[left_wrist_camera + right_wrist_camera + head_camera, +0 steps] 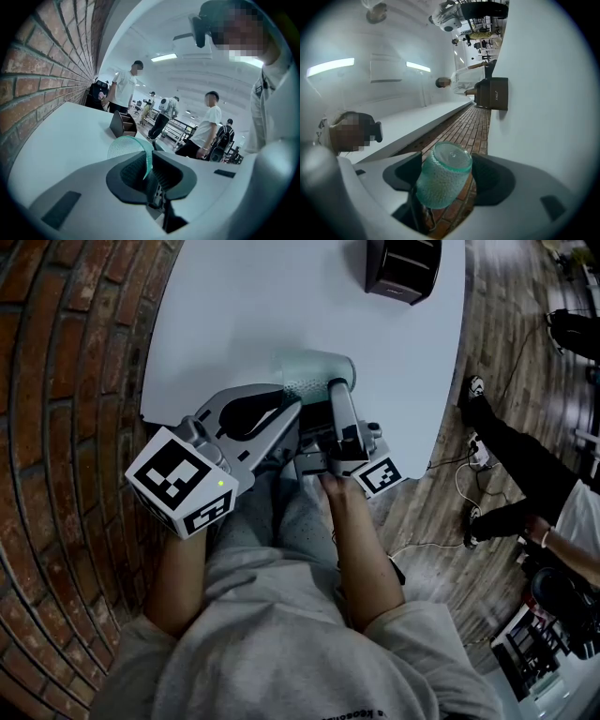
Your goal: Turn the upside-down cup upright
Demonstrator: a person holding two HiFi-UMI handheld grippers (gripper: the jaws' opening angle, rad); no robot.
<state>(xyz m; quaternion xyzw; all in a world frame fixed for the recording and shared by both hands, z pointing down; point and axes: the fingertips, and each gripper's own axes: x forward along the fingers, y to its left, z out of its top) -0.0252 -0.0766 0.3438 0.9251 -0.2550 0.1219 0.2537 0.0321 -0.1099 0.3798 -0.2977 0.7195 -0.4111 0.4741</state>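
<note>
A green dimpled glass cup (314, 373) lies on its side in the air over the near edge of the white table (244, 306). My right gripper (337, 397) is shut on its body; in the right gripper view the cup (443, 176) sits between the jaws with its thick base pointing away. My left gripper (292, 413) comes in from the left. In the left gripper view the cup's thin rim (146, 157) runs between the two dark pads (133, 174), which pinch its wall.
A dark organiser box (403, 268) stands at the table's far side. A brick wall (66, 381) runs along the left. Several people stand on the wooden floor (506, 352) to the right, one close by (525, 474).
</note>
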